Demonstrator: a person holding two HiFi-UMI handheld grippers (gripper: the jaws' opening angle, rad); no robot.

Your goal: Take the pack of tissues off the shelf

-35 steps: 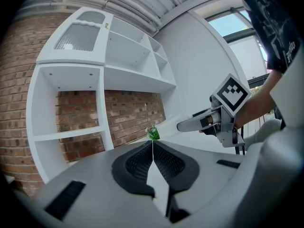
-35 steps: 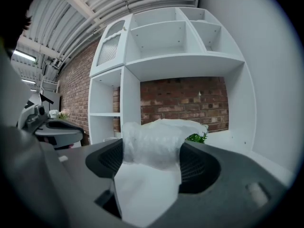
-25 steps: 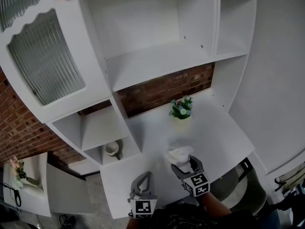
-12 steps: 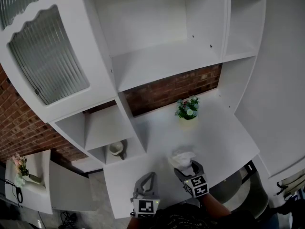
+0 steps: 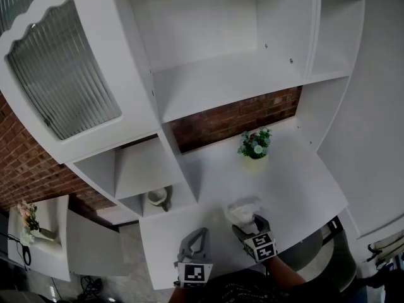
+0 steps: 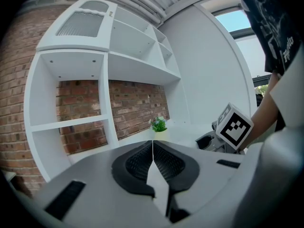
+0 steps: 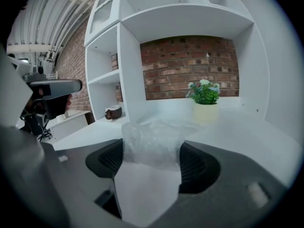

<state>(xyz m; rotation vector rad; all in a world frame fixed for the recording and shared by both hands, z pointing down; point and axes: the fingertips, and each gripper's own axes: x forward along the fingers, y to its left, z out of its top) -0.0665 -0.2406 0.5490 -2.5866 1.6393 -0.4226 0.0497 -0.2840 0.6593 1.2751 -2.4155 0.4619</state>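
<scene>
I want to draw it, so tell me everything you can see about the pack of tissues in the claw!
The pack of tissues is small, soft and whitish, wrapped in crinkly, shiny clear plastic. It is squeezed between the two dark ribbed pads of the right claw, its crumpled end poking out past them. It is over the front of the white desk; whether it touches the desk cannot be told.
</scene>
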